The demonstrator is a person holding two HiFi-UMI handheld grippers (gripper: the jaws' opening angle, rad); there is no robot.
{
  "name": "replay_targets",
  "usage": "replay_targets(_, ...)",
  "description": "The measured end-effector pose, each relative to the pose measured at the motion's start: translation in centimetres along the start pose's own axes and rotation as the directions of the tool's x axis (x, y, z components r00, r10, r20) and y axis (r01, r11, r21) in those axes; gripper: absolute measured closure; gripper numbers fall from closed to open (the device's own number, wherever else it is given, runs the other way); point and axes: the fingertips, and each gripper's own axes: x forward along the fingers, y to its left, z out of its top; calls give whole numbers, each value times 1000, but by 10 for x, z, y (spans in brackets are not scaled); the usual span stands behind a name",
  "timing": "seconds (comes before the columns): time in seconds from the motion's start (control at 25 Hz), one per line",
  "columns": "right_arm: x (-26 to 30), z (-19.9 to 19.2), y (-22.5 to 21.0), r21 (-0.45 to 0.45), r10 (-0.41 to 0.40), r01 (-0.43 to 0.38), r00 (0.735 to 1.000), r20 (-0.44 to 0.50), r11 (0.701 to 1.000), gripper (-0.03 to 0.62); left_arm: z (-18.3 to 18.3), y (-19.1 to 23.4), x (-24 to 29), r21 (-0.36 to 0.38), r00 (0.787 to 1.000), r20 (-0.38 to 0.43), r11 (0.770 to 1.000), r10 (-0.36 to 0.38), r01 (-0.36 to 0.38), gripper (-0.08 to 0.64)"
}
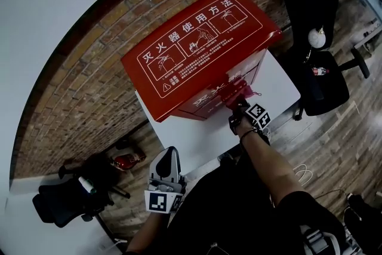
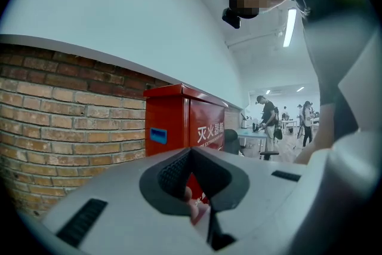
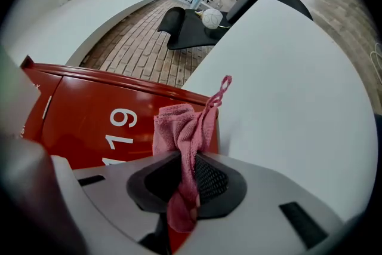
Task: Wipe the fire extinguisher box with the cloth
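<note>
The red fire extinguisher box (image 1: 197, 45) with white printing stands on a white table (image 1: 274, 83) against a brick wall. My right gripper (image 1: 239, 107) is shut on a pink cloth (image 1: 237, 91) and holds it against the box's front face near the lower right corner. In the right gripper view the cloth (image 3: 185, 134) bunches out of the right gripper (image 3: 188, 167), touching the box (image 3: 107, 122) beside the white "119". My left gripper (image 1: 169, 155) hangs below the table's near edge, shut and holding nothing. The left gripper view shows that left gripper (image 2: 191, 155) facing the box (image 2: 185, 122) from a distance.
A black office chair (image 1: 316, 68) stands right of the table. Another dark chair (image 1: 65, 200) and a red object (image 1: 122, 159) lie on the wooden floor at lower left. The brick wall (image 1: 89, 80) runs behind the box. People stand at distant desks (image 2: 265, 116).
</note>
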Motion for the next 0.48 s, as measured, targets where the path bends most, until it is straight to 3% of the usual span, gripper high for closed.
replay_targets(0.32, 5, -2, -13, 2, -27, 27, 1000, 1, 1000, 525, 8, -9, 2, 6, 999, 39, 1000, -17, 17, 522)
replay_targets(0.48, 10, 1, -24, -7, -53, 53, 999, -2, 999, 523, -3, -8, -2, 29, 1000, 0, 1000, -5, 5, 522)
